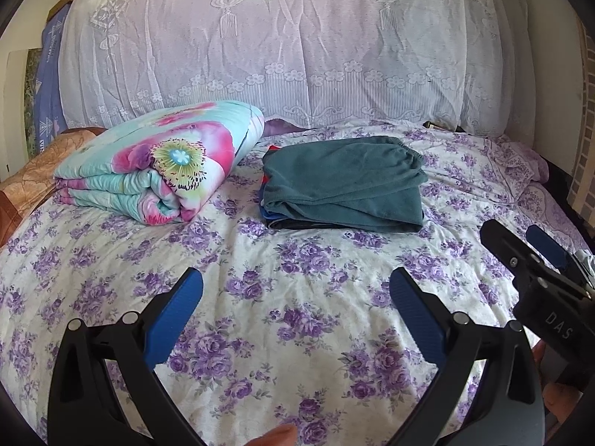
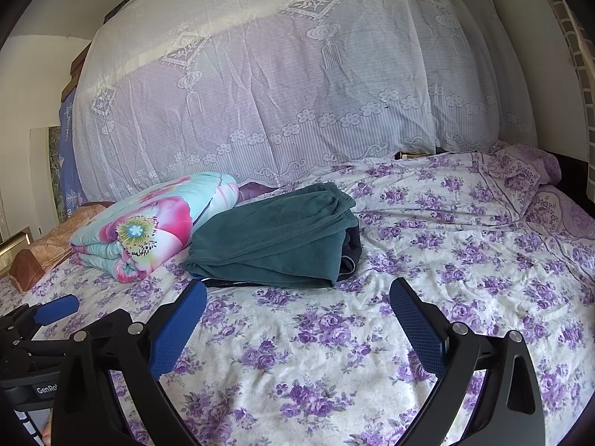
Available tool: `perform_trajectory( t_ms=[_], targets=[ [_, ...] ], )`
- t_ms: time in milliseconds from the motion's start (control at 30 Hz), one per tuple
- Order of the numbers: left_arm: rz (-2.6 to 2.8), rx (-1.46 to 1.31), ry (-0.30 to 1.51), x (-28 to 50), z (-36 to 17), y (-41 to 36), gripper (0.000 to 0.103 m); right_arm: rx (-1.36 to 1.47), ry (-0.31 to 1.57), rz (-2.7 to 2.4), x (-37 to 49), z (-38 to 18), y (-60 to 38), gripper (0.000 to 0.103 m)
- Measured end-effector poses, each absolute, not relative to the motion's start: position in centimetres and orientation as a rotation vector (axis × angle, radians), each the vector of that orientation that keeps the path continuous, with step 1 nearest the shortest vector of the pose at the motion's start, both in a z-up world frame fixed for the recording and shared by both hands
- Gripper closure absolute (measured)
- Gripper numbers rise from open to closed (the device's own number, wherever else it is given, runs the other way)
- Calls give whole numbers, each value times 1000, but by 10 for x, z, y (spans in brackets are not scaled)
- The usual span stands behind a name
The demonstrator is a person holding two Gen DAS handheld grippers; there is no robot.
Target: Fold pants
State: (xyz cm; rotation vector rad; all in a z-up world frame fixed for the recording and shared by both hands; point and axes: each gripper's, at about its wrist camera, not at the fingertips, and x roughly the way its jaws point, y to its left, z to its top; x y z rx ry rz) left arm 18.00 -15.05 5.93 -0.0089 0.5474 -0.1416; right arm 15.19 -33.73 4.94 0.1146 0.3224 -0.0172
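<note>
A: Bed sheet (image 1: pixel 297 334), white with purple flowers, fills the foreground under both tools. Status on the fingers?

B: Left gripper (image 1: pixel 295 293): blue pads spread wide, nothing between them, hovering over bare sheet. Right gripper (image 2: pixel 297 304): same, pads apart, empty. It also shows at the right edge of the left view, clear of the cloth.

A: Pants?

B: Teal pants (image 1: pixel 344 182) lie folded flat on the sheet ahead of both grippers, well apart from the pads. They sit on top of a dark folded garment (image 2: pixel 353 249); its edge peeks out on the right side. Red and blue cloth shows at the stack's left edge.

A: Neighbours?

B: Folded floral quilt (image 1: pixel 160 160) just left of the stack. Lace curtain (image 1: pixel 282 37) hangs behind, across the far side of the bed.
</note>
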Motion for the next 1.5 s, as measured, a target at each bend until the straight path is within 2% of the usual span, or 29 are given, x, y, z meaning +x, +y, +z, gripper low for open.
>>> perform_trajectory(
  t_ms=[1500],
  targets=[
    [-153,-2,550,180,59,-149,5,117,325,-18,152,49,-334,4]
  ],
)
